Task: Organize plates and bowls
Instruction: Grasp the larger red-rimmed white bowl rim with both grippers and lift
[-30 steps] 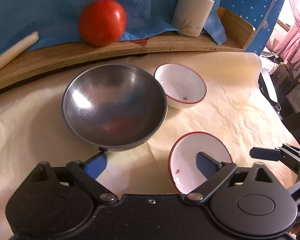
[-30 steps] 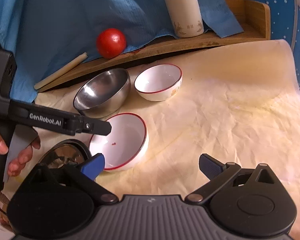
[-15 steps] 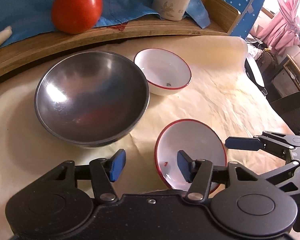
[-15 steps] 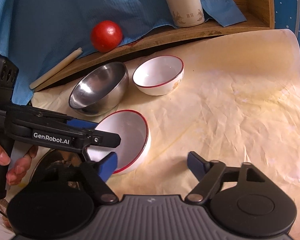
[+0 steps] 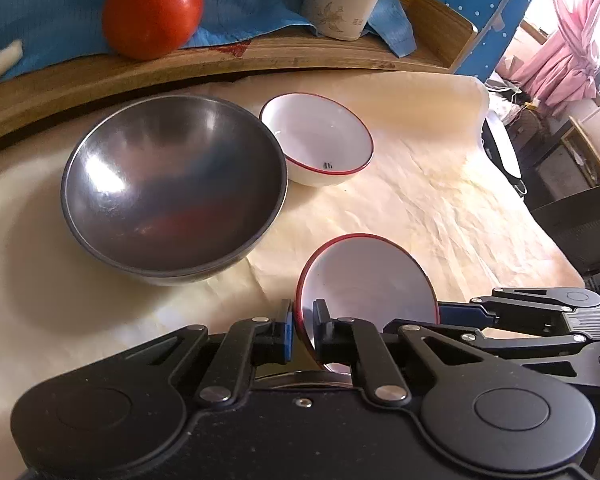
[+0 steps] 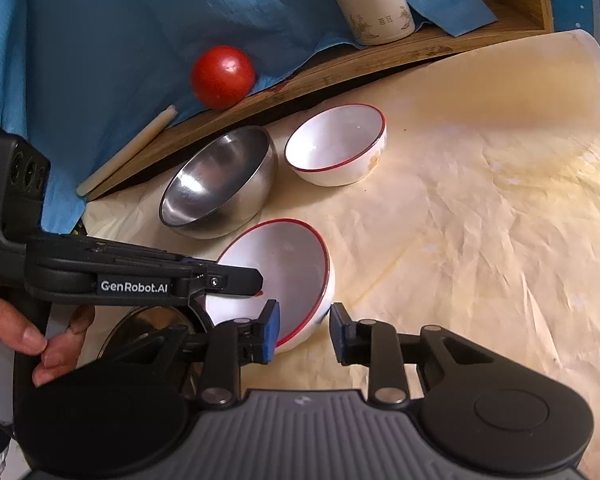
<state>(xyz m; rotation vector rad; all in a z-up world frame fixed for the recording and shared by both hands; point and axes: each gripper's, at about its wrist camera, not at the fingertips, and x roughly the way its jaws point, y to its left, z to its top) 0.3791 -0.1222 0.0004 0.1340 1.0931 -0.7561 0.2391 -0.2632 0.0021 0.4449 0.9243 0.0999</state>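
The left gripper (image 5: 303,330) is clamped on the near rim of the tilted red-rimmed bowl (image 5: 368,276), one finger inside and one outside. Just beyond its fingertips sits the steel bowl (image 5: 172,196), with a second white bowl (image 5: 318,140) touching that one's far right side. The right gripper (image 6: 305,330) hangs parted around the tilted bowl's opposite rim, not pinching it.

Black grippers, blue pads (image 5: 288,330), "GenRobot.AI" label, bare hand (image 6: 28,344)
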